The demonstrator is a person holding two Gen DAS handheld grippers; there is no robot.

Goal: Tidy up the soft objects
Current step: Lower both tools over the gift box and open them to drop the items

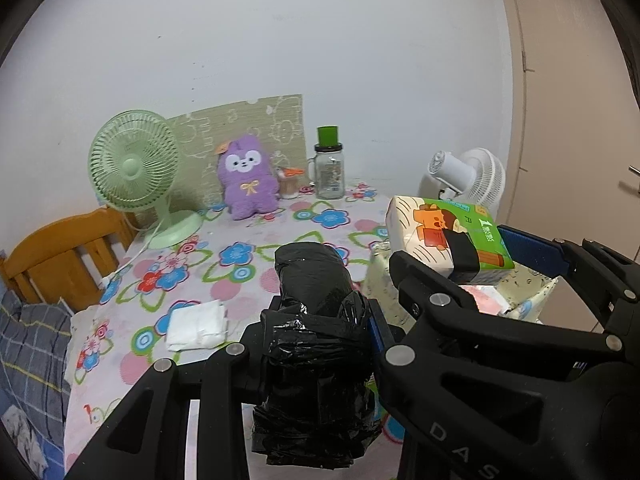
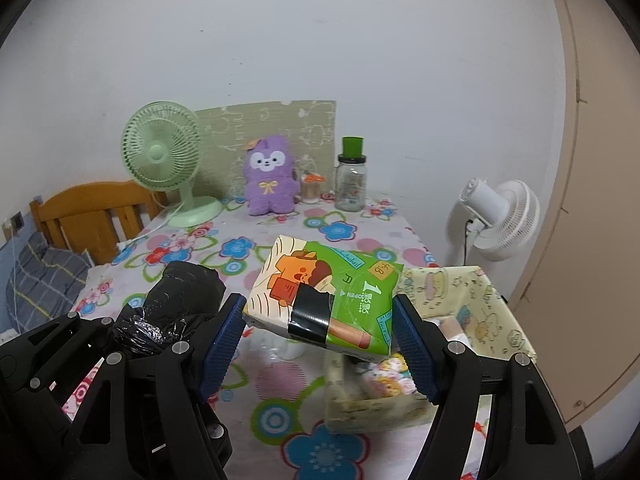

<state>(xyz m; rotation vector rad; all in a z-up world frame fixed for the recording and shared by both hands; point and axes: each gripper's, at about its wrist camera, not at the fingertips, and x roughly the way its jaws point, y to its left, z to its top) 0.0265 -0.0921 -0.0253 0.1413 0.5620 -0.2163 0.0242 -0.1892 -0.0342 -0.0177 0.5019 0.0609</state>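
My left gripper [image 1: 316, 320] is shut on a roll of black plastic bags [image 1: 312, 280], held above the flowered tablecloth [image 1: 240, 280]. Just to its right, my right gripper [image 2: 320, 312] is shut on a green and white tissue pack [image 2: 320, 296] with a cartoon print and a strip of black tape. The pack hangs over the left edge of a cream fabric basket [image 2: 480, 300] that holds soft packets. In the left wrist view the right gripper [image 1: 460, 248] and the tissue pack [image 1: 436, 232] show at the right, above the basket [image 1: 532, 292]. The left gripper [image 2: 152, 320] shows in the right wrist view.
A white folded pad [image 1: 196, 324] lies on the cloth. At the back stand a green fan [image 1: 132, 168], a purple plush toy [image 1: 248, 180] and a glass jar [image 1: 330, 172]. A white fan [image 2: 500, 216] stands off the table's right side. A wooden headboard [image 1: 60, 256] and plaid bedding [image 1: 32, 352] are left.
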